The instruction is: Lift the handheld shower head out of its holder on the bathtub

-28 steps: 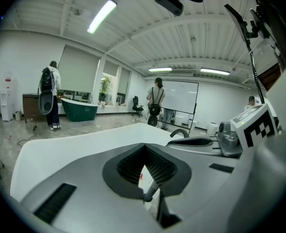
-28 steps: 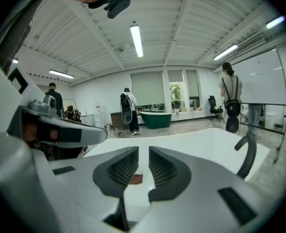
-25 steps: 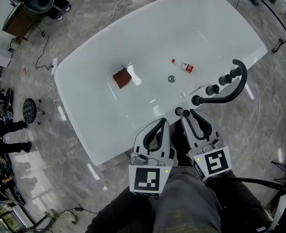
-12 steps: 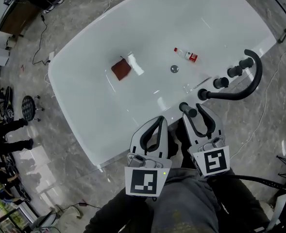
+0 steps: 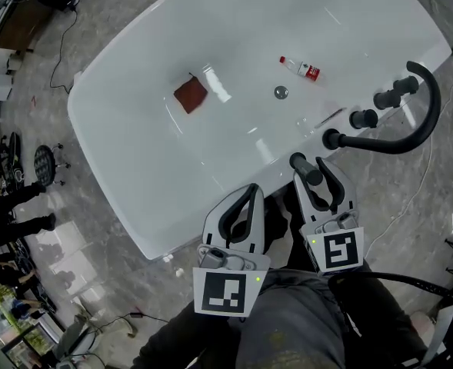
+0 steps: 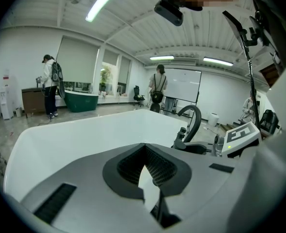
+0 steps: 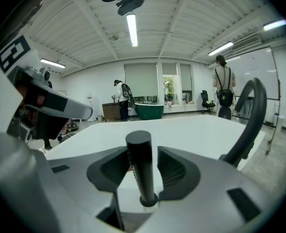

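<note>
Below us, a white tub sits on a marble floor. Our right gripper has jaws opening around the shower head; our left gripper has its jaws together. Only the gripper views show people.

The far end of the bathtub is cut off by the head view's top edge. The brown item on its floor is too small to identify, and the label on the small bottle is too small to read. The lower end of the shower head is hidden between the opening jaws of the right gripper. People are cut off at the left edge.
</note>
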